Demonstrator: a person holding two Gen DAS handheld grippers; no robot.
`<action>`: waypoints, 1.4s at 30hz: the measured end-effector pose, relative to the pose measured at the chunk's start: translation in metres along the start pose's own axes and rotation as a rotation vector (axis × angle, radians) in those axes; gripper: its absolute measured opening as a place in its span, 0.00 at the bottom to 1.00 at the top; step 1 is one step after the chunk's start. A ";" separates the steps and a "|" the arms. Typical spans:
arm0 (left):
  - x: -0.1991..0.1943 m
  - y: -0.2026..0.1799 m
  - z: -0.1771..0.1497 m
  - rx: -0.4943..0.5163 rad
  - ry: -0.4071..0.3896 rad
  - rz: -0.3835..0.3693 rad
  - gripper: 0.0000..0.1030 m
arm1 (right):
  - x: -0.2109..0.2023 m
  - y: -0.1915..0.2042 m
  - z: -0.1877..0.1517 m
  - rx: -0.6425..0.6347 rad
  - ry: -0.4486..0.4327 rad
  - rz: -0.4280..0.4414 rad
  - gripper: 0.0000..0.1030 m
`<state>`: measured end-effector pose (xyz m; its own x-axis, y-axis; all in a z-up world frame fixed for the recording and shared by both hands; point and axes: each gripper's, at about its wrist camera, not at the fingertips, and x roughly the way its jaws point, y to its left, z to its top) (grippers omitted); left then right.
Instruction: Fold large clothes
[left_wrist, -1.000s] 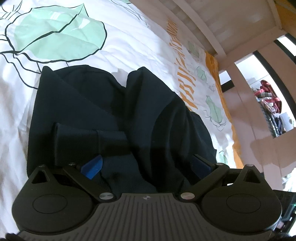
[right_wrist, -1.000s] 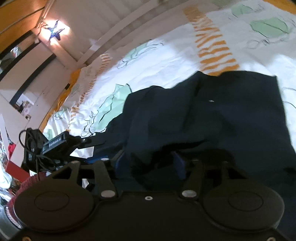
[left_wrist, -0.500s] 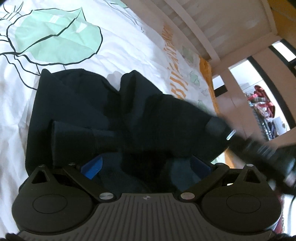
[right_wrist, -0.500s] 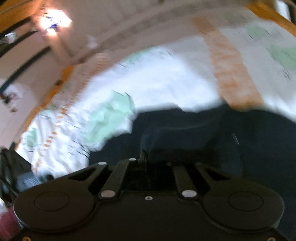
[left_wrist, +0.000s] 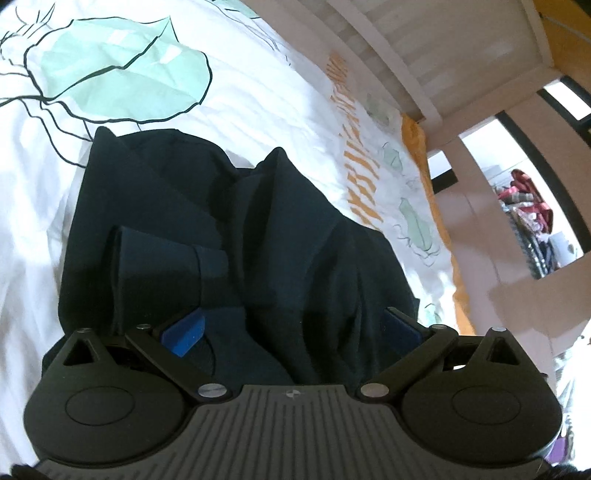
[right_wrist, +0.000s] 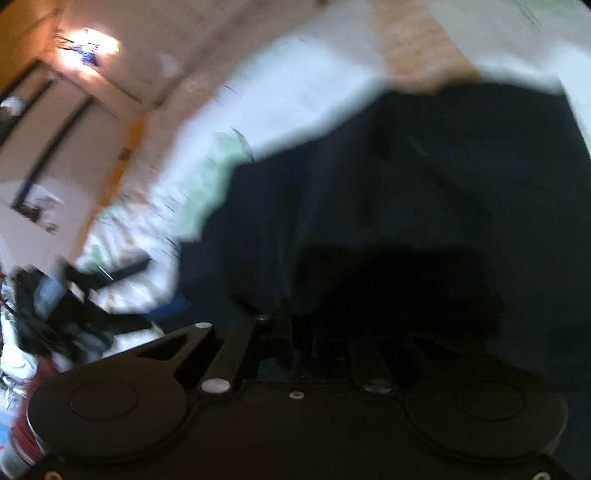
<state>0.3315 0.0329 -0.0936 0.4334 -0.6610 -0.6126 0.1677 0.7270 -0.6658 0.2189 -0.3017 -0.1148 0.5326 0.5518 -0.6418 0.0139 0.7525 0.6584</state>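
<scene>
The bed (left_wrist: 280, 92) is the largest thing before me, under a white cover printed with green leaves and an orange striped band, and everything else I place against it. A pale slatted bed frame (left_wrist: 413, 66) runs along its far edge in the left wrist view.

On the bed's cover lies the dark garment (left_wrist: 229, 229), navy to black, bunched into loose folds. One cuffed sleeve (left_wrist: 170, 258) lies across the body of the garment, on its left half as my left camera sees it. The cover shows on three sides of the cloth there. In the right wrist view the same garment (right_wrist: 406, 206) fills the right and centre of the frame, with the cover showing beyond its upper left edge; that view is badly smeared by motion.

My left tool (left_wrist: 291, 330) stands spread wide over the near edge of the garment, its blue pads (left_wrist: 184, 330) well apart with a ridge of dark cloth rising between them. I cannot tell whether either pad touches the cloth.

My right tool (right_wrist: 328, 332) is low over the garment, its linkage bars drawn in close together, but the tips are lost in shadow and blur, so I cannot tell whether it grips the cloth.
</scene>
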 end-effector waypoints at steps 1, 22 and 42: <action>0.001 -0.002 0.002 0.013 0.000 0.008 1.00 | -0.006 -0.003 -0.002 0.003 -0.006 0.014 0.32; 0.037 -0.022 -0.035 0.370 0.036 0.185 1.00 | -0.031 -0.010 0.081 -0.052 -0.221 -0.238 0.54; 0.034 -0.020 -0.041 0.368 0.002 0.168 1.00 | -0.061 0.038 0.063 -0.337 -0.440 -0.147 0.07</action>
<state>0.3067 -0.0119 -0.1189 0.4801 -0.5278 -0.7007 0.4007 0.8425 -0.3601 0.2408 -0.3295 -0.0262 0.8485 0.2856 -0.4455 -0.1178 0.9227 0.3671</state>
